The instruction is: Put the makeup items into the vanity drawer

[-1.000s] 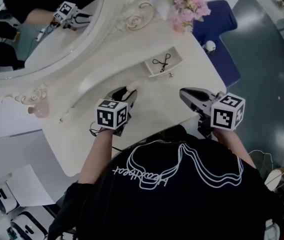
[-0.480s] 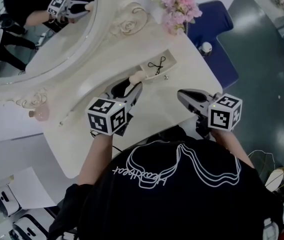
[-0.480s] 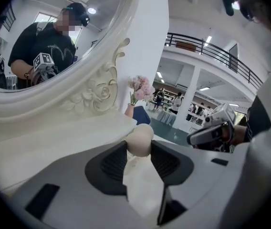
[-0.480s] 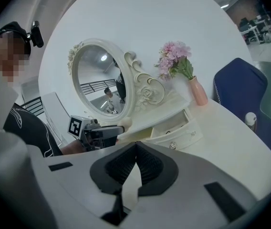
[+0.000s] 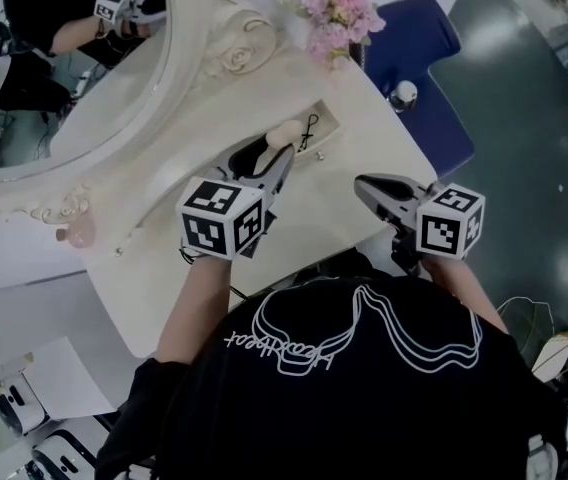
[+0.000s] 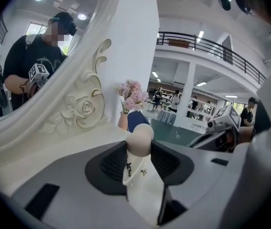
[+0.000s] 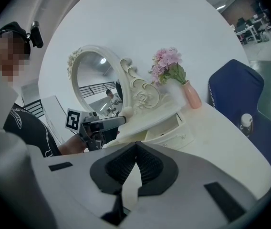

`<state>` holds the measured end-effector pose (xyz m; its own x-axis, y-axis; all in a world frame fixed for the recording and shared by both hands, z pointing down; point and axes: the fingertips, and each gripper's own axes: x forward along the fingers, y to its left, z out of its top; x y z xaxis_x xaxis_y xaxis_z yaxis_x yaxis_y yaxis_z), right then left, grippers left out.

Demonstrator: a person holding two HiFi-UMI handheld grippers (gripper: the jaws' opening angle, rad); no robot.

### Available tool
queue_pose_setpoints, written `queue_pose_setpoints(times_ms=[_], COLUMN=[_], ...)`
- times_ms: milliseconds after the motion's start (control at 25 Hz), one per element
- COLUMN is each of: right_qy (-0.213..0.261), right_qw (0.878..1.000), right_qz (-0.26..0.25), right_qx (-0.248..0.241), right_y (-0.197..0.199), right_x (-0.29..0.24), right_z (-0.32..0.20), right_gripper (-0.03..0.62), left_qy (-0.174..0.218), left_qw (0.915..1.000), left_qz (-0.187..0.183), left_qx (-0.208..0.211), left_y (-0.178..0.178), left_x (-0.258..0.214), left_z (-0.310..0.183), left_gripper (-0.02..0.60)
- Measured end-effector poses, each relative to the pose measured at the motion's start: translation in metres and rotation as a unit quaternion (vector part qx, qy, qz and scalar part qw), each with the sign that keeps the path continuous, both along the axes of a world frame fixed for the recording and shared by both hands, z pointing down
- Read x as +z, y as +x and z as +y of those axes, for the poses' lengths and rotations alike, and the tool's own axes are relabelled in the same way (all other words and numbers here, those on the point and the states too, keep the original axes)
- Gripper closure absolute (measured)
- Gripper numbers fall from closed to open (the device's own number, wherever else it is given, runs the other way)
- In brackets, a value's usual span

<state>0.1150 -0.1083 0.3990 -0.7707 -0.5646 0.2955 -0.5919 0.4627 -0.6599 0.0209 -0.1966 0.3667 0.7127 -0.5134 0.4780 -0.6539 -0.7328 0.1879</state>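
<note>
The left gripper (image 5: 278, 156) slants toward the drawer (image 5: 330, 135), clamping what looks like a sponge (image 6: 140, 139). The right gripper (image 5: 365, 184) hovers, pinched shut, empty.

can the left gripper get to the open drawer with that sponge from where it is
Probably yes. The left gripper, shut on the sponge, hangs right beside the open drawer with nothing between them. Only an eyelash curler lies inside, which seems to leave room.

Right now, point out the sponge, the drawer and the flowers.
beige sponge (image 6: 140, 138): left gripper view, rounded top.
drawer (image 7: 169, 137): right gripper view, front panel.
pink flowers (image 5: 339, 8): head view, blossoms.
</note>
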Motion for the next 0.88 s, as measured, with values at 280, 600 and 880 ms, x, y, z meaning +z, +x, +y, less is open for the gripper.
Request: queue_pose_setpoints(times_ms=[280, 600, 880], right_qy=[0.001, -0.005, -0.01], right_qw=[1.0, 1.0, 1.0], right_qz=[-0.005, -0.012, -0.014], right_qx=[0.001, 0.005, 0.006], right_y=[0.014, 0.026, 0.032], right_x=[0.002, 0.007, 0.011], right_z=[-0.009, -0.016, -0.023], right_gripper=[0.588, 0.588, 0.588], left_qy=[-0.005, -0.039, -0.073], left_qw=[0.9986, 0.9925, 0.986], left_qz=[-0.053, -0.116, -0.15], left_qx=[0.006, 0.002, -0.004], left_y=[0.021, 0.025, 0.023], left_x=[0.024, 0.071, 0.098], left_z=[-0.02, -0.031, -0.036], left_gripper=[0.423, 0.42, 0.418])
